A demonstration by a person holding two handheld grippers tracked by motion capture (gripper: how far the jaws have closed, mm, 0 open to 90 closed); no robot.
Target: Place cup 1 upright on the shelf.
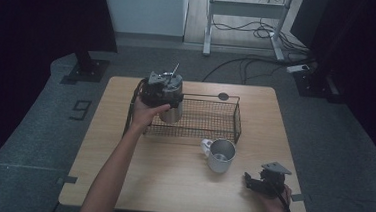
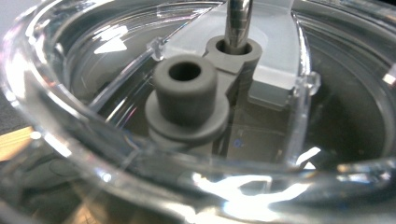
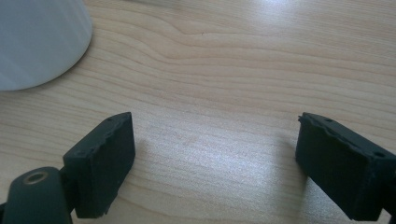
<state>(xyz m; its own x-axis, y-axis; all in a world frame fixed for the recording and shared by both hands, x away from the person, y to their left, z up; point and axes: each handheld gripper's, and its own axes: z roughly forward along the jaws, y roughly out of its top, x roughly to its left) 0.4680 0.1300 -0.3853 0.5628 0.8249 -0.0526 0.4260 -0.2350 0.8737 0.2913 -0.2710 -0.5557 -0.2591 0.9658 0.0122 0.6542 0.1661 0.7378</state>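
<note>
My left gripper (image 1: 163, 91) pinches the lidded cup (image 1: 171, 110) over the wire basket (image 1: 215, 119); my right gripper (image 1: 263, 184) rests spread near the metal mug (image 1: 220, 156).

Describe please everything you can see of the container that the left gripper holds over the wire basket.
The container looks like a metal cylinder with a clear plastic lid. A grey double-socket fitting sits in the lid, and a thin metal rod rises from one socket. It is upright, at the left end of the wire basket. The left gripper is on its top; whether it rests on the basket floor cannot be told.
</note>
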